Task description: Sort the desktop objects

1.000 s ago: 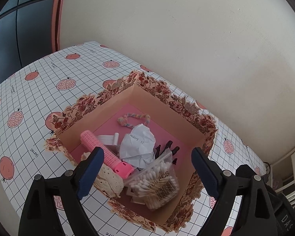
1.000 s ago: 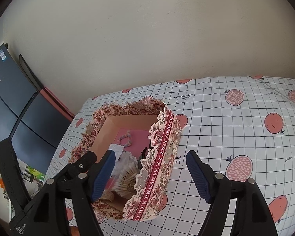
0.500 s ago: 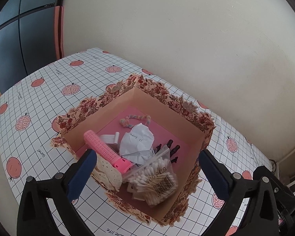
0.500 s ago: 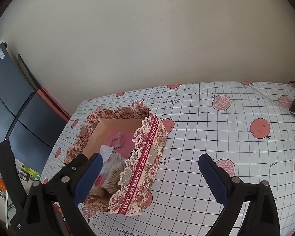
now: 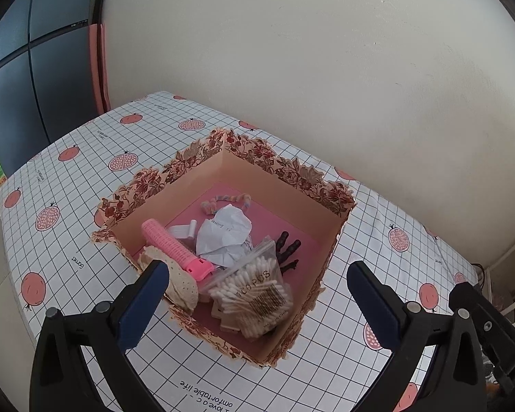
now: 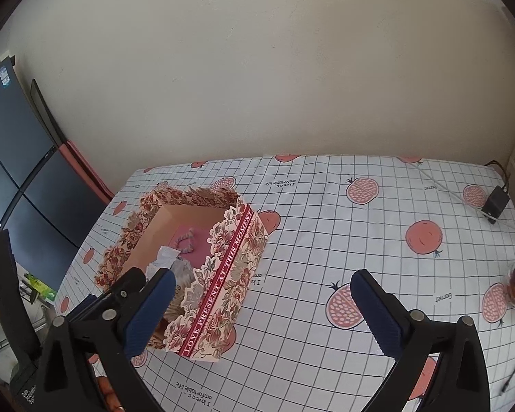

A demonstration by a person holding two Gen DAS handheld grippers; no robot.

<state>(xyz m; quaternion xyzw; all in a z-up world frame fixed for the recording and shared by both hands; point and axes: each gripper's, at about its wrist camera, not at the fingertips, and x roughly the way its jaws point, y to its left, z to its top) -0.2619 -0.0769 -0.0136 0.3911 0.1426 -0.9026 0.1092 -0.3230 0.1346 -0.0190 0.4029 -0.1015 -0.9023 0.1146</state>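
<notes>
Floral box point(image 5: 285, 171) stands open on the desk point(image 5: 86, 178), which is covered with a pomegranate-print grid cloth; contents lie piled together: pink hair roller point(image 5: 175, 247), crumpled paper point(image 5: 223, 237), bag of cotton swabs point(image 5: 254, 292), lace piece point(image 5: 175, 278), pastel hair tie point(image 5: 228, 201), dark clips point(image 5: 288, 247). Left tool point(image 5: 257, 295) is released, fingers wide apart, above the near corner of the box and gripping nothing. Right tool point(image 6: 261, 305) is likewise released and empty, above the cloth just beside the box point(image 6: 223, 274); a black adapter point(image 6: 496, 202) with cable lies at the far right edge of the desk.
</notes>
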